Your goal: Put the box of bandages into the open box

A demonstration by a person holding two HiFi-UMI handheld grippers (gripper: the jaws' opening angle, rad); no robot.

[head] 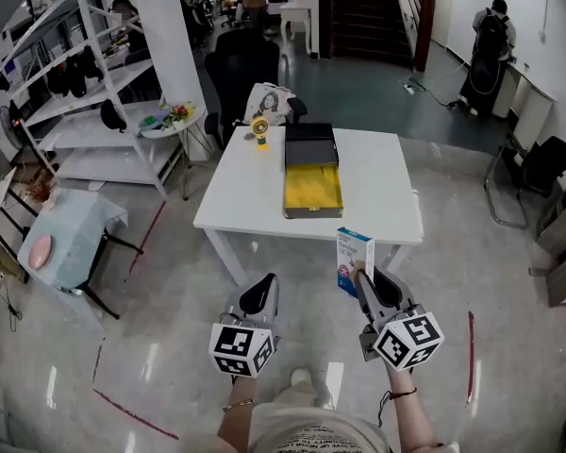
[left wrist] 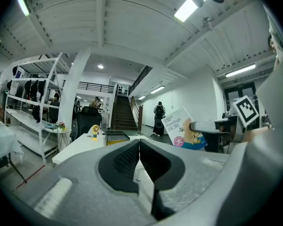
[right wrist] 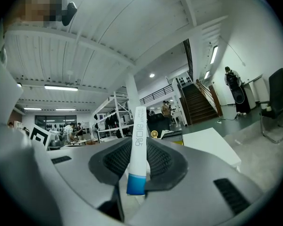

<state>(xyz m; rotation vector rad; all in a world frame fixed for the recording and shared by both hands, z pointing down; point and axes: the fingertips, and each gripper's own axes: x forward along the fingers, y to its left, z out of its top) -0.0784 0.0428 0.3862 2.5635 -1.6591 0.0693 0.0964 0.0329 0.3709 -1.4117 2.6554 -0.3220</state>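
The white-and-blue box of bandages (head: 354,260) stands upright in my right gripper (head: 363,281), which is shut on it just in front of the white table (head: 377,187). The right gripper view shows the box's narrow edge (right wrist: 138,149) clamped between the two dark pads. From the left gripper view the box (left wrist: 184,128) shows at the right with the right gripper's jaw across it. My left gripper (head: 261,295) is shut with nothing in it; its pads (left wrist: 127,161) meet. The open box (head: 312,189), yellow inside with a black lid folded back, lies on the table's middle.
A small yellow fan (head: 259,130) stands on the table's far left. A black chair (head: 241,74) and a white shelf rack (head: 85,74) lie beyond. A light-blue covered stand (head: 66,239) is at the left. People stand far back, near the stairs (head: 363,12).
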